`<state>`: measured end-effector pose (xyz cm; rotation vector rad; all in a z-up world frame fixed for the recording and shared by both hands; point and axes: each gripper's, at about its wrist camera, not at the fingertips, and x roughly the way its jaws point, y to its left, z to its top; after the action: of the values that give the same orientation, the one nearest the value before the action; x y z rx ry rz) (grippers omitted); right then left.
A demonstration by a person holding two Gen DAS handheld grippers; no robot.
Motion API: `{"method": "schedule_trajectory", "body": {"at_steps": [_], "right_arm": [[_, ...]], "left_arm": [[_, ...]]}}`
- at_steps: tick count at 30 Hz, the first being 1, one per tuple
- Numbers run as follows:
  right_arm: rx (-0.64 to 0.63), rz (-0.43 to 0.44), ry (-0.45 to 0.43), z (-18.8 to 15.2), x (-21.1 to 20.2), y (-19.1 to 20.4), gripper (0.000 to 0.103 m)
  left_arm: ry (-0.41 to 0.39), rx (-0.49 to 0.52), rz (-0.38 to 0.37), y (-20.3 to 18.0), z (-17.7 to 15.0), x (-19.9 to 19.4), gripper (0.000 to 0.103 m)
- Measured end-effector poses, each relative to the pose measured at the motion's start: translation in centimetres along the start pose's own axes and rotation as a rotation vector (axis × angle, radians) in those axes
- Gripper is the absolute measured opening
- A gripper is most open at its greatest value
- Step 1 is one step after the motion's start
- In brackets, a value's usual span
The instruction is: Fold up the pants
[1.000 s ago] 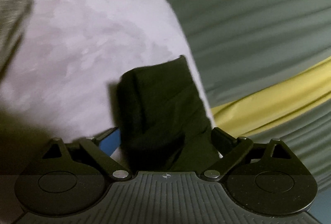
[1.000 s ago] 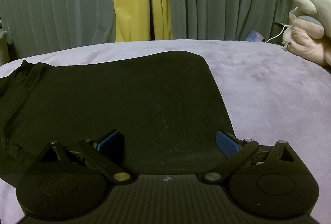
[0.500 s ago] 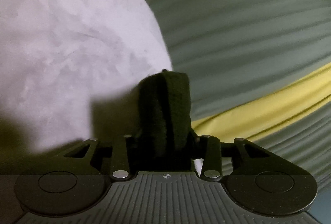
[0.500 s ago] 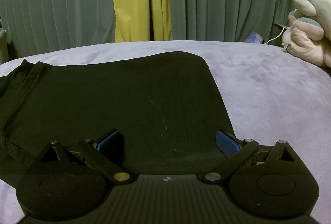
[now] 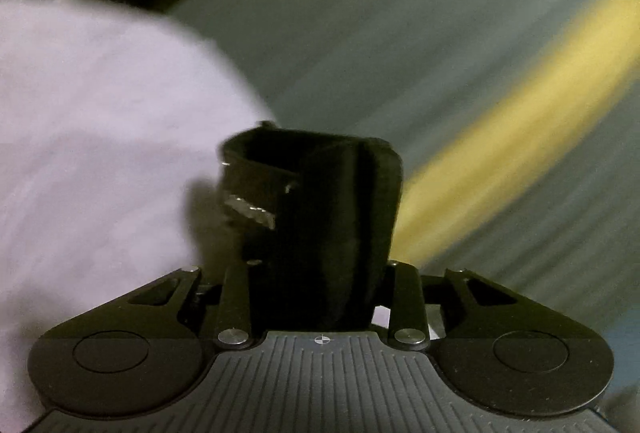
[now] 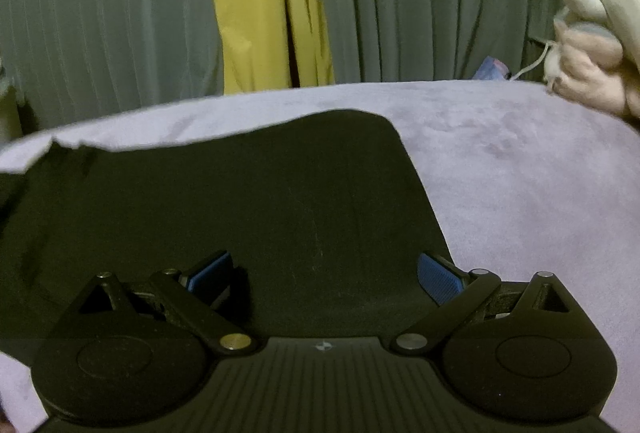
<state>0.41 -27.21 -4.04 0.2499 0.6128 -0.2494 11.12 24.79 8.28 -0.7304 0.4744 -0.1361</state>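
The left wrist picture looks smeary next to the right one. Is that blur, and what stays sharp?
Left wrist view: yes, motion blur; the curtains and lilac bedcover streak, while the left claw, shut on a bunch of black pants, stays crisp. Right wrist view: mostly sharp and dimly lit, the right claw open over the pants, and the bed's far edge bows from the fisheye lens.

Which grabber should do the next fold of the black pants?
Probably the left. The left gripper is already shut on a bunch of the black pants, lifted above the purple bed cover. The right gripper is open over the flat part, holding nothing.
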Motion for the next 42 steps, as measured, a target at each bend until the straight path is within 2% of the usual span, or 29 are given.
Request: {"method": "schedule_trajectory", "body": {"at_steps": [3, 6, 8, 11, 15, 17, 18, 19, 20, 21, 23, 24, 25, 26, 27, 29, 31, 33, 36, 39, 42], "right_arm": [[0.096, 0.048, -0.012, 0.4, -0.7, -1.1, 0.099], [0.154, 0.066, -0.033, 0.7, -1.6, -1.9, 0.099], [0.193, 0.086, -0.056, 0.9, -2.5, -2.6, 0.099], [0.248, 0.104, -0.089, 1.2, -3.7, -3.8, 0.099], [0.319, 0.116, -0.117, 1.7, -5.3, -5.9, 0.099], [0.346, 0.116, -0.126, 1.9, -5.9, -6.9, 0.099], [0.356, 0.117, -0.129, 2.0, -6.2, -7.4, 0.099], [0.364, 0.118, -0.131, 2.1, -6.4, -7.8, 0.099], [0.372, 0.118, -0.133, 2.1, -6.5, -8.2, 0.099], [0.381, 0.117, -0.135, 2.2, -6.6, -8.6, 0.099], [0.407, 0.114, -0.136, 2.1, -6.7, -9.1, 0.099], [0.426, 0.115, -0.132, 2.1, -6.6, -9.4, 0.099], [0.444, 0.117, -0.127, 2.0, -6.5, -9.6, 0.099], [0.456, 0.121, -0.124, 2.0, -6.4, -9.7, 0.099], [0.467, 0.130, -0.117, 1.9, -6.2, -9.8, 0.099], [0.477, 0.136, -0.101, 1.8, -5.8, -9.7, 0.099], [0.474, 0.140, -0.093, 1.9, -5.6, -9.4, 0.099], [0.453, 0.164, -0.088, 1.9, -5.7, -9.0, 0.099], [0.412, 0.224, -0.059, 2.1, -5.3, -8.2, 0.099], [0.399, 0.319, 0.009, 2.2, -4.4, -7.0, 0.099], [0.423, 0.445, 0.077, 2.3, -3.0, -5.7, 0.099]], "left_arm": [[0.015, 0.185, -0.058, -7.4, -1.1, -0.8, 0.034], [0.046, 0.366, -0.112, -15.0, -4.2, -0.7, 0.034], [0.095, 0.470, -0.162, -19.5, -7.4, 0.0, 0.036], [0.166, 0.604, -0.193, -24.4, -12.9, 1.4, 0.039], [0.323, 0.709, -0.160, -27.8, -20.6, 4.9, 0.040], [0.416, 0.757, -0.122, -27.9, -23.6, 7.8, 0.048], [0.472, 0.772, -0.106, -27.5, -25.2, 8.3, 0.057], [0.541, 0.777, -0.070, -27.5, -26.7, 9.2, 0.057], [0.587, 0.780, -0.026, -27.8, -27.9, 9.5, 0.057], [0.619, 0.781, -0.001, -27.6, -28.8, 9.8, 0.062], [0.625, 0.775, -0.021, -27.3, -29.0, 9.5, 0.072], [0.626, 0.758, -0.055, -27.4, -28.6, 9.0, 0.079], [0.638, 0.700, -0.126, -27.2, -27.6, 8.5, 0.083], [0.644, 0.614, -0.203, -26.8, -26.4, 8.1, 0.087], [0.637, 0.527, -0.255, -26.3, -25.2, 7.9, 0.096], [0.613, 0.361, -0.319, -25.4, -22.7, 7.4, 0.097], [0.581, 0.304, -0.329, -24.8, -20.4, 7.1, 0.097], [0.514, 0.308, -0.281, -24.0, -18.8, 7.0, 0.098], [0.427, 0.336, -0.118, -20.6, -16.3, 6.8, 0.100], [0.388, 0.266, 0.085, -14.7, -14.8, 7.0, 0.100], [0.325, 0.183, 0.240, -9.5, -14.3, 6.4, 0.100]]}}
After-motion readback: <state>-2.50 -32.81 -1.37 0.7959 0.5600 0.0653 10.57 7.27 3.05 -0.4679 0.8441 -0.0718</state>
